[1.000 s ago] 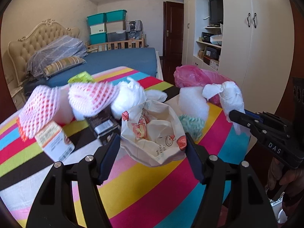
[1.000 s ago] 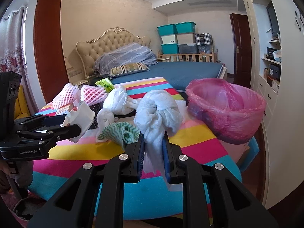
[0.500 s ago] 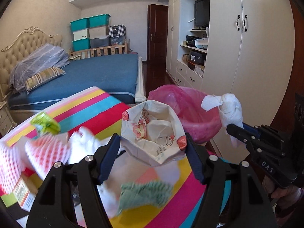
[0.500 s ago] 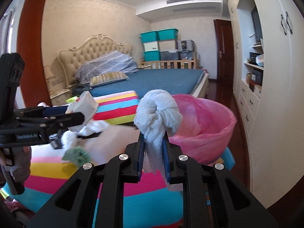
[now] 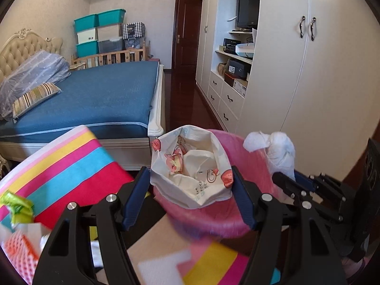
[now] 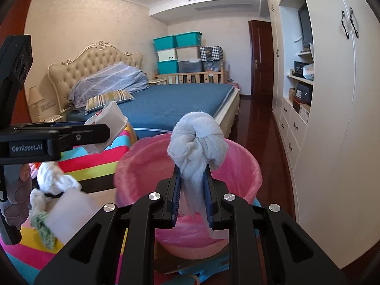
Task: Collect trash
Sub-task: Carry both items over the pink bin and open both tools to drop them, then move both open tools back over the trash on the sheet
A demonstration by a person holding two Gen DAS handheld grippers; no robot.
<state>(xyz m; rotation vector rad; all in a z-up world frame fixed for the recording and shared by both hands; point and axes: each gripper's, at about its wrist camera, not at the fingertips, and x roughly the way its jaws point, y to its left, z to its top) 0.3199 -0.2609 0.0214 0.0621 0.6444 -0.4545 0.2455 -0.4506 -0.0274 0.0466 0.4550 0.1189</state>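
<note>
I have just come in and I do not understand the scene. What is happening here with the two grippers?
A person is collecting trash with a gripper in each hand. The left gripper holds a crumpled cartoon-printed paper bag; the right gripper is shut on a knotted white cloth. Both items are at the pink-lined trash bin, not yet dropped. More trash lies on the striped cloth.

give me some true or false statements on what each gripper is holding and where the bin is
1. The left gripper holds a printed paper bag. True.
2. The right gripper is empty. False: it is shut on a knotted white cloth.
3. The pink-lined bin lies just beyond both grippers. True.
4. The paper bag is already inside the bin. False: it is gripped above the near rim.
5. The bed has a red cover. False: blue.
</note>
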